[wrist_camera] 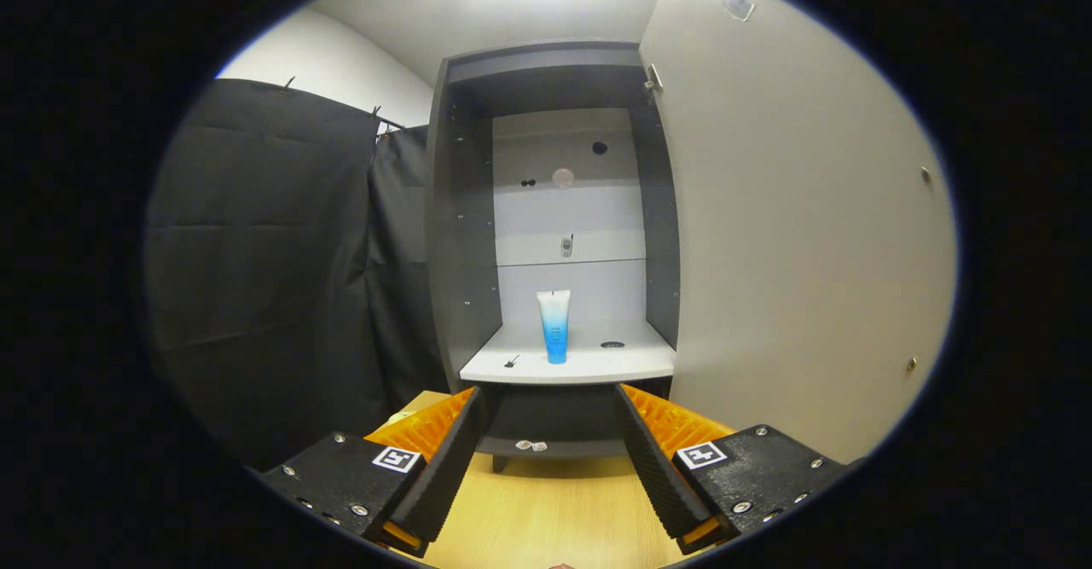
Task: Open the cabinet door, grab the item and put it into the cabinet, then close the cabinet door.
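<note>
Ahead of the gripper (550, 458), the cabinet (461, 236) stands open: dark grey matte carcass, flat panels, rows of small shelf-pin holes down the inner side walls, pale back panel with a few round holes and a small fitting at mid height. Cabinet door (793, 236) is swung wide to the right, smooth off-white slab, hinge hardware near its top inner edge, a few small screw heads along its outer edge. Item is a tube (554, 325), soft squeeze type, white at the flat crimped top fading to blue toward the cap. It stands upright on its cap, long axis vertical, on the cabinet's white shelf (597, 364), roughly centred, well beyond the fingertips. Small dark round mark on the shelf right of the tube, a tiny dark bit near the shelf's left front. Fingers are spread wide apart, nothing between them; pads are ribbed, blocky bodies with square markers. Below is a light wood-grain tabletop (546, 509), smooth. Black cloth (273, 262) hangs left of the cabinet, white wall and ceiling above, bright overhead light.
</note>
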{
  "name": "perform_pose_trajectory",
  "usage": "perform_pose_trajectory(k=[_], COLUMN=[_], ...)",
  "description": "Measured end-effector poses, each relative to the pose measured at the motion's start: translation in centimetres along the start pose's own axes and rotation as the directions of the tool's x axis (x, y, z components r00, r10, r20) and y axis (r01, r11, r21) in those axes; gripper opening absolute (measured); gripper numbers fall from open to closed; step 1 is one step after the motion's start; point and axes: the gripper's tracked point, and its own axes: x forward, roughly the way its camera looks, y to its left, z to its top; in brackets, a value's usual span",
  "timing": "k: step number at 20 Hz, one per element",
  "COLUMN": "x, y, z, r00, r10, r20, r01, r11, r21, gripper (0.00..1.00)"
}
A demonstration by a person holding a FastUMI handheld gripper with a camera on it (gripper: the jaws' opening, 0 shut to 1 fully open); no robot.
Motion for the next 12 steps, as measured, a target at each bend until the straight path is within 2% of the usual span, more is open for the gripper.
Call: perform_pose_trajectory(k=[7,12], x=[-6.7,-10.3], y=[-0.3,-2.7], z=[-3.2,-4.6], r00=[1.0,1.0], r10=[0.021,-0.004], r20=[-0.001,0.011], r01=[-0.021,0.005], r11=[1.0,1.0], r21=[-0.003,-0.031], gripper=[0.93,0.93])
